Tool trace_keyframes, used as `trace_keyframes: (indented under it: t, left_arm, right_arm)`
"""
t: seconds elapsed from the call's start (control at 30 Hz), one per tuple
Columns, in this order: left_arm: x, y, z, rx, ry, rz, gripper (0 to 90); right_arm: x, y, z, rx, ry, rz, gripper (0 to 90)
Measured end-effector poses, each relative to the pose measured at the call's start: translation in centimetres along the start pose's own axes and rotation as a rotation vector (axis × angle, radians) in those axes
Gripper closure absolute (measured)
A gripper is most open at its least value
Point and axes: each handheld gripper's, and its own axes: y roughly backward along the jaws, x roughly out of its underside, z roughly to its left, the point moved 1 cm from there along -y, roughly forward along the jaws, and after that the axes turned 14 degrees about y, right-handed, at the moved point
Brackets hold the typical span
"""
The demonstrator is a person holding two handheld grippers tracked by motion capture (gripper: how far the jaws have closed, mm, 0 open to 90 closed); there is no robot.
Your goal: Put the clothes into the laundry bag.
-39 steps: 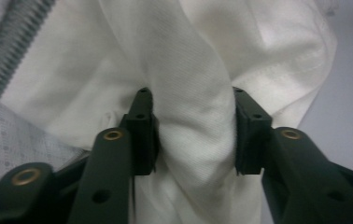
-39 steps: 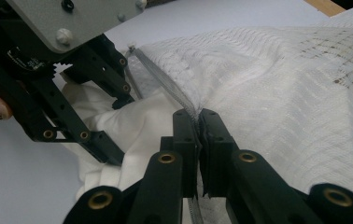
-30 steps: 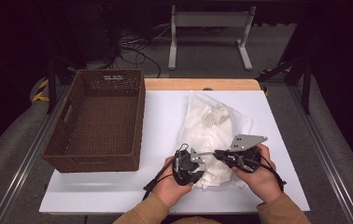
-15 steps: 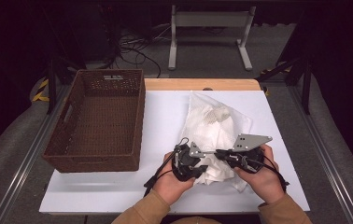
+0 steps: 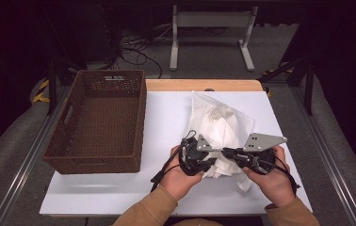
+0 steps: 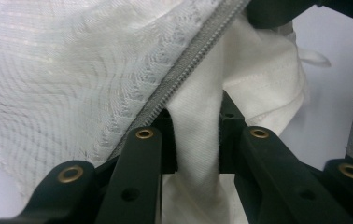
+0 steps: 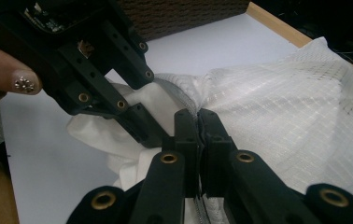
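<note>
A white mesh laundry bag (image 5: 223, 125) with a grey zipper (image 6: 191, 63) lies on the white table (image 5: 166, 113), and white cloth (image 6: 258, 88) spills from its near end. My left gripper (image 5: 212, 162) is shut on a fold of that white cloth (image 6: 196, 135), just below the zipper. Facing it, my right gripper (image 5: 226, 152) is shut on the bag's zipper edge (image 7: 197, 122). The mesh bag (image 7: 296, 112) stretches away to the right there. The left gripper (image 7: 135, 114) sits a finger's width from the right one's tips.
A brown wicker basket (image 5: 141, 117) stands at the table's left side with nothing showing inside it. A wooden strip (image 5: 204, 85) runs along the far edge. A metal stand (image 5: 211, 21) and cables lie on the floor beyond.
Both hands and their grippers have drifted a little to the right. The bag's near end has bunched up between them. Both grips have held.
</note>
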Motion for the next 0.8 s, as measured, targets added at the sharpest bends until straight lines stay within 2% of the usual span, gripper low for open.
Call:
trace_keyframes:
  t: [0.3, 0.47, 0.57, 0.63, 0.67, 0.8]
  left_arm:
    - [-0.9, 0.4, 0.3, -0.017, -0.001, -0.016, 76.2]
    - [-1.5, -0.7, 0.3, -0.020, 0.001, 0.015, 76.0]
    - [-1.9, -1.2, 0.0, -0.031, -0.014, 0.019, 76.0]
    - [-2.1, -1.4, -0.1, -0.025, -0.011, 0.015, 76.0]
    - [-2.1, -1.5, -0.2, -0.015, 0.006, 0.006, 76.0]
    - [-2.5, -1.5, 0.1, 0.003, 0.025, -0.001, 76.1]
  right_arm:
    - [-0.4, 1.1, -0.1, 0.013, 0.010, -0.019, 88.3]
    - [-0.7, 1.4, 0.2, 0.005, 0.014, -0.020, 88.9]
    - [-0.7, 1.4, 0.3, -0.005, 0.015, -0.014, 88.8]
    - [-0.6, 1.3, 0.3, -0.012, 0.015, -0.001, 88.5]
    - [-0.5, 1.3, 0.2, -0.009, 0.010, -0.003, 87.4]
    - [0.0, 1.8, 0.0, 0.000, -0.010, -0.016, 83.4]
